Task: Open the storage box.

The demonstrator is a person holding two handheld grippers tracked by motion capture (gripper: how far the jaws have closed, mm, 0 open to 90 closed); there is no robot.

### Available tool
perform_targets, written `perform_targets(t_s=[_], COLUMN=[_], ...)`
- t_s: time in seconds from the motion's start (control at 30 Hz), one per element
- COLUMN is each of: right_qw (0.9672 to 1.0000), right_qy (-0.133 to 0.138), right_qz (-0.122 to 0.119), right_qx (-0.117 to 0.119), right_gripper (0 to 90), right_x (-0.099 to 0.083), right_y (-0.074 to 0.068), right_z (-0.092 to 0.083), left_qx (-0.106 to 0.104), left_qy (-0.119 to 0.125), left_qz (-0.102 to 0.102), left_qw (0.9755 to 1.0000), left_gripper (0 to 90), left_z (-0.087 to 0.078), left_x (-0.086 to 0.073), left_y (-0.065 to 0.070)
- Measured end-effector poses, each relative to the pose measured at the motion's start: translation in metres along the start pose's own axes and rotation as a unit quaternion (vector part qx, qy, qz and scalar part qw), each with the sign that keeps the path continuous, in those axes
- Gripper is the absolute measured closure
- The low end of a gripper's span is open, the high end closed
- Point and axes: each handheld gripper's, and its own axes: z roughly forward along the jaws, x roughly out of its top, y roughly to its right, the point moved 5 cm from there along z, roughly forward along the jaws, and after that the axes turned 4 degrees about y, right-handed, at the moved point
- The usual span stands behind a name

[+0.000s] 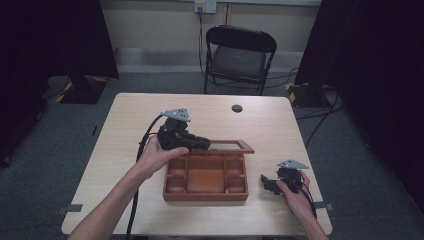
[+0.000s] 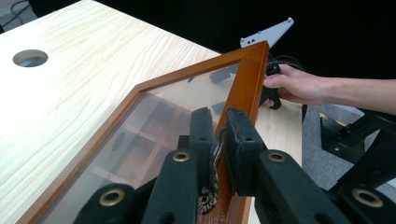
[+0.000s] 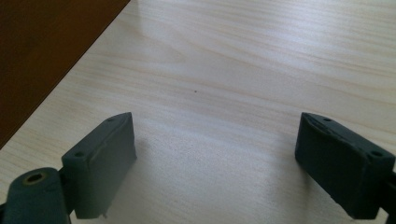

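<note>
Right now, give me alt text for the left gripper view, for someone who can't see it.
The left gripper is shut on the wooden frame of a glass lid, held raised over a compartmented box on a pale wooden table. Beyond the lid's corner, the person's other hand holds the right gripper.

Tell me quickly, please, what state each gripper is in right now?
Left gripper: shut on the lid frame of the wooden box, holding it raised.
Right gripper: open, holding nothing, over the table.

even overhead light, soft shadows, mild blur
</note>
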Motion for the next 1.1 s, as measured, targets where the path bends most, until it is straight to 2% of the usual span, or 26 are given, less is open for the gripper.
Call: perform_targets(t_s=[0.2,1.1], right_qw=[1.0000,1.0000], right_qy=[0.000,0.000], right_qz=[-0.001,-0.001], right_qx=[0.000,0.000], right_gripper=[11.5,11.5], right_x=[0.000,0.000], right_y=[0.000,0.000], right_z=[0.000,0.000], left_qx=[0.002,0.015], left_qy=[0.000,0.005], left_qz=[0.007,0.007], left_qw=[1.0000,0.9999], left_gripper=[82.1,82.6], left_z=[0.000,-0.003], left_x=[0.002,0.013], left_y=[-0.001,-0.007])
